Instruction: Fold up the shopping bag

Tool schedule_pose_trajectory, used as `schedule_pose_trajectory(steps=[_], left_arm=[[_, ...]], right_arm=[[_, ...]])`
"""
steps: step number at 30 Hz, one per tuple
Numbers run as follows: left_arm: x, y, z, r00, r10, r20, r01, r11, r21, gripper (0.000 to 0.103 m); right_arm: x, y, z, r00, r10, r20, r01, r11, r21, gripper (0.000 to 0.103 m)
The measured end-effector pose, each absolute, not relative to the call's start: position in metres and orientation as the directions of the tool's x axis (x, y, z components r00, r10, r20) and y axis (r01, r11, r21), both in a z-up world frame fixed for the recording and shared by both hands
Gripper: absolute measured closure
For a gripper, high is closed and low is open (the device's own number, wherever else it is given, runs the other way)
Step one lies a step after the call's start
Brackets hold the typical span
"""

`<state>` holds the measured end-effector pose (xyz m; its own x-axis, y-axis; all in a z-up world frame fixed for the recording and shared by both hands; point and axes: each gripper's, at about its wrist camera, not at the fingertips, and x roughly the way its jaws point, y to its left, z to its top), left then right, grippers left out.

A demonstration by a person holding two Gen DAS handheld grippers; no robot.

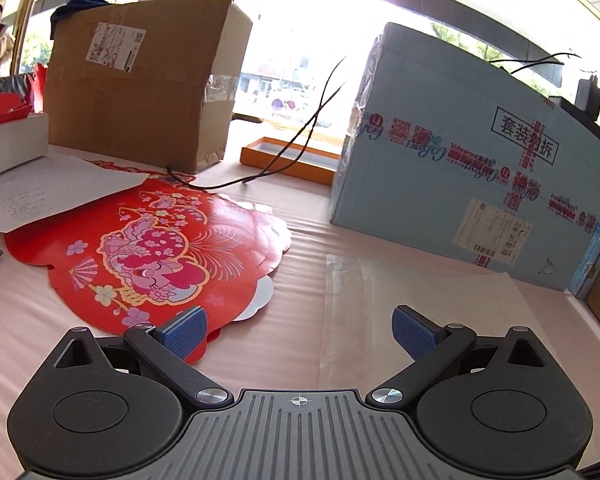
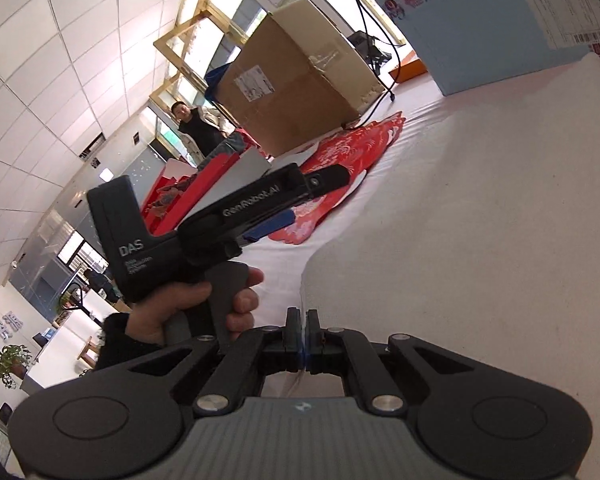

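Ahead-right of left hand-held gripper [image 1: 299,334]: translucent shopping bag [image 1: 364,304], flat.

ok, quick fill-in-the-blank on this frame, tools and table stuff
1. The left tool hovers over the table with its jaws ___.
2. The right tool is shut on the edge of the ___.
3. The red paper cutout lies in front of the ___ cardboard box.

Missing words: open; bag; brown.
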<state>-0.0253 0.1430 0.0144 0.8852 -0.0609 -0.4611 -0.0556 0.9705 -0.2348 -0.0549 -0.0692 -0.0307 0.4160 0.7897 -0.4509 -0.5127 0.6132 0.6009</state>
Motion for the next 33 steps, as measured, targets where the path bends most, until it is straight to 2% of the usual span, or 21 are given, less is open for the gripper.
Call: schedule_pose_trajectory(steps=[3,7,13,16,18,19,25,28,31,33], left_arm=[[-0.025,0.143,0.014,0.884,-0.084,-0.459,-0.035,0.969,-0.245,0.003],[-0.026,0.143,0.014,0.887,-0.094,-0.453,-0.029,0.966,-0.257,0.003],[-0.024,0.141,0.012,0.879,-0.097,-0.467,-0.022,0.970,-0.243,0.003],[-0.023,0.138,0.011,0.872,-0.089,-0.481,-0.025,0.974,-0.226,0.003],[-0.023,0.137,0.010,0.869,-0.081,-0.487,-0.029,0.977,-0.212,0.003],[-0.023,0.136,0.010,0.869,-0.073,-0.489,-0.032,0.979,-0.202,0.003],[-0.025,0.133,0.011,0.873,-0.054,-0.484,-0.037,0.984,-0.177,0.003],[-0.023,0.128,0.009,0.863,-0.021,-0.504,-0.051,0.990,-0.129,0.003],[-0.018,0.123,0.006,0.843,0.009,-0.538,-0.066,0.994,-0.088,0.003],[-0.015,0.121,0.004,0.829,0.029,-0.559,-0.075,0.995,-0.059,0.003]], right_arm=[[-0.052,-0.068,-0.031,0.424,0.790,-0.442,-0.520,0.612,0.596,0.097],[-0.058,-0.059,-0.030,0.350,0.832,-0.431,-0.574,0.554,0.603,0.099],[-0.064,-0.045,-0.032,0.312,0.829,-0.465,-0.609,0.550,0.572,0.100],[-0.062,-0.063,-0.017,0.370,0.810,-0.455,-0.600,0.582,0.549,0.085],[-0.062,-0.076,-0.007,0.411,0.795,-0.446,-0.593,0.605,0.532,0.037],[-0.061,-0.082,-0.001,0.431,0.787,-0.441,-0.588,0.616,0.524,0.030],[-0.058,-0.122,0.031,0.549,0.731,-0.405,-0.557,0.681,0.476,0.029],[-0.028,-0.147,0.031,0.637,0.614,-0.466,-0.457,0.788,0.414,0.029],[0.016,-0.178,0.017,0.671,0.518,-0.531,-0.304,0.845,0.440,0.036],[0.043,-0.198,0.003,0.657,0.525,-0.541,-0.232,0.823,0.518,0.043]])
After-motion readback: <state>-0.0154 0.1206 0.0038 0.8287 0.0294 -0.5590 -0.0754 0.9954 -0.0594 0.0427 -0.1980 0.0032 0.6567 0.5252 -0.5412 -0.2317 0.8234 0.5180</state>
